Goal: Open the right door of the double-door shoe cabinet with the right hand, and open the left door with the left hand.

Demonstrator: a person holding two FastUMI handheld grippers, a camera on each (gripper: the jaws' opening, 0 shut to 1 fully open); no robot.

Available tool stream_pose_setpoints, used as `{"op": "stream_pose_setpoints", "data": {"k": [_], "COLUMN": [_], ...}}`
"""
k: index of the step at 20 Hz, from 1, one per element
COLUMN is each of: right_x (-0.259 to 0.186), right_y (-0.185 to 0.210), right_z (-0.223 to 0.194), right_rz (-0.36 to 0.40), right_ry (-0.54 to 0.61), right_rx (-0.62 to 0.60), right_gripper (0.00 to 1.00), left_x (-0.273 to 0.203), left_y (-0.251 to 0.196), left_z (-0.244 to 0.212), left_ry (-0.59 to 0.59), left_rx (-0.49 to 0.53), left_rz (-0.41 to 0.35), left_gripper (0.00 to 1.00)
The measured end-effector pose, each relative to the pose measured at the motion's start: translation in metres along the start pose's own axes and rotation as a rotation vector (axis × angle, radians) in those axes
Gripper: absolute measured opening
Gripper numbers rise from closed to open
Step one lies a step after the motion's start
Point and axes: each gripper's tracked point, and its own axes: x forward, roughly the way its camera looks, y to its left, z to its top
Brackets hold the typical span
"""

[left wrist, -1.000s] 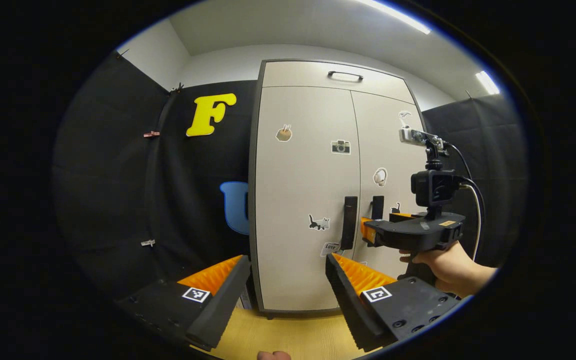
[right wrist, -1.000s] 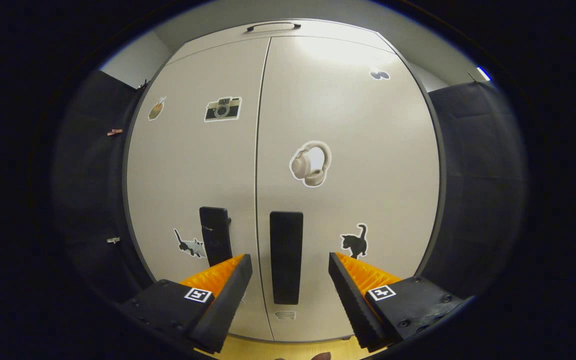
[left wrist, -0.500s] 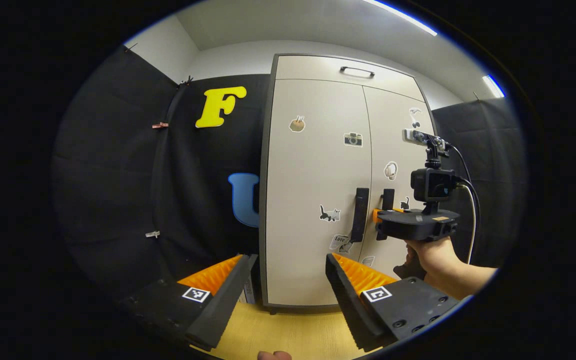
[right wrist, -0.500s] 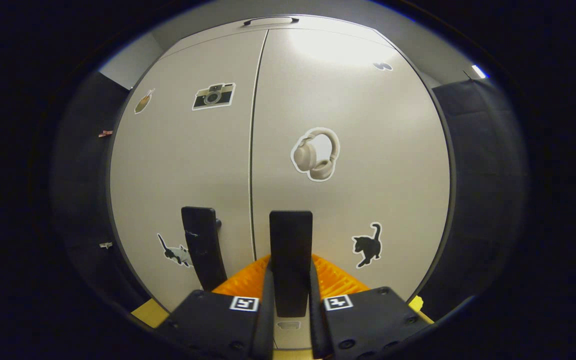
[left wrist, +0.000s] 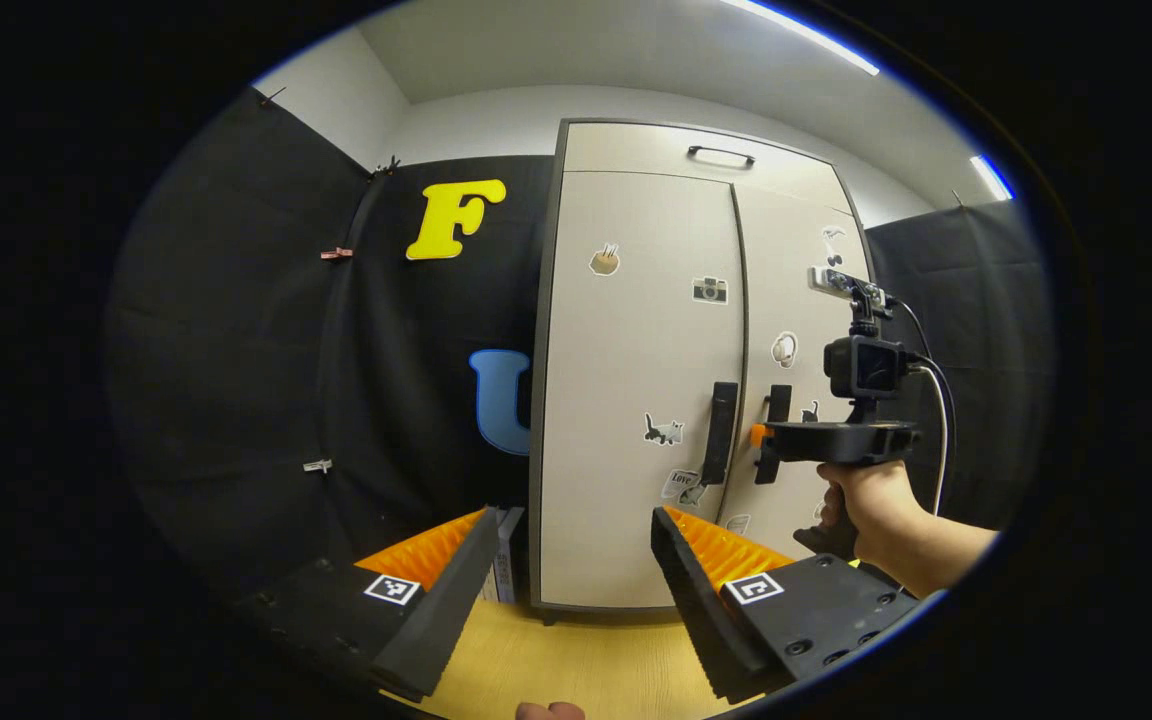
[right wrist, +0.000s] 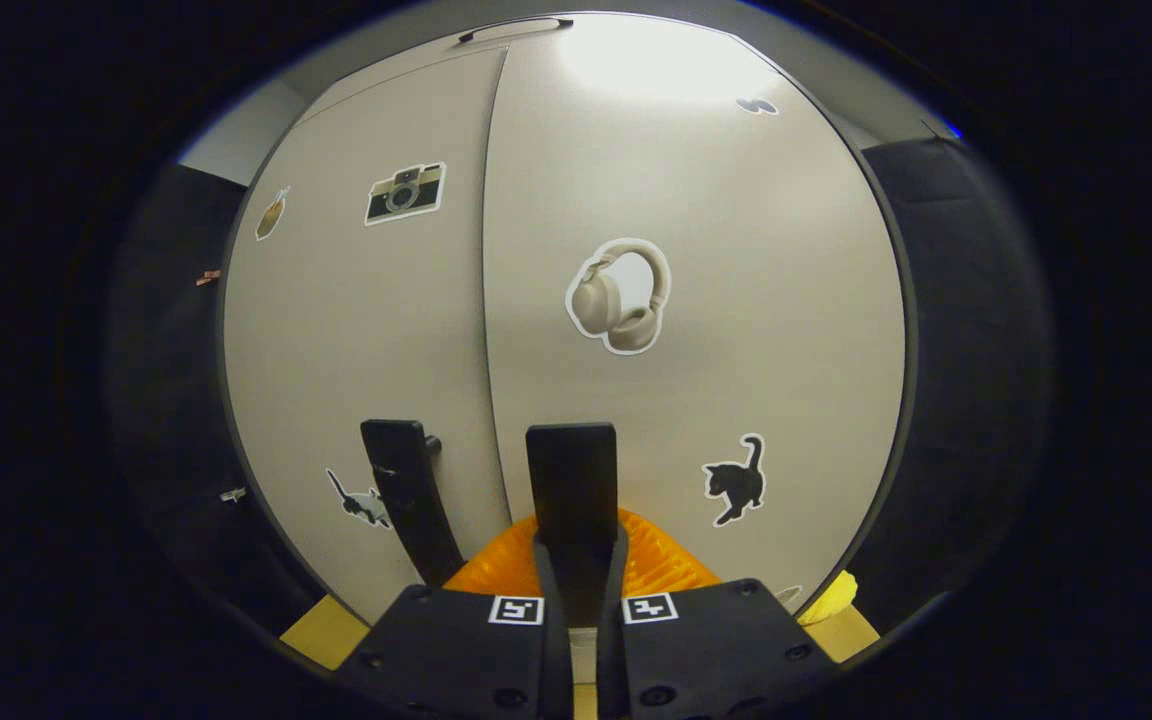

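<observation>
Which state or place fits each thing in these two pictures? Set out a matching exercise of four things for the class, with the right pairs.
Things:
1. right hand-held gripper
2. left hand-held gripper
3. headphones sticker
4. camera sticker

States or places:
A. on the left door
B. open, back from the cabinet
C. on the right door, above its handle
D. shut on the right door handle

Pairs: 1-D, 2-B, 3-C, 4-A
</observation>
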Motion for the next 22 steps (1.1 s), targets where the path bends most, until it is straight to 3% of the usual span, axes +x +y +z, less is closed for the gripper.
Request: {"op": "stream_pose_setpoints", "data": {"k": [9,12,22], "right_x": [-0.025,-0.026,-0.038], "right_y": [-0.011,-0.01,-0.023], "right_z": [0.009,0.009,0.012], "right_rz": [0.088,0.123,0.124], "right_ry": [-0.043,-0.034,-0.038], "right_rx": [0.047,0.054,0.046], "right_gripper": [0.13,0.08,0.08], "left_x": [-0.022,-0.026,-0.037], "left_y": [-0.013,-0.022,-0.046], "left_z": [0.005,0.005,0.0], "left_ry": [-0.01,-0.009,0.002], "left_rx": [0.009,0.005,0.011], "left_rz": [0.013,0.008,0.006], "left_gripper": [0.95,0.95,0.95]}}
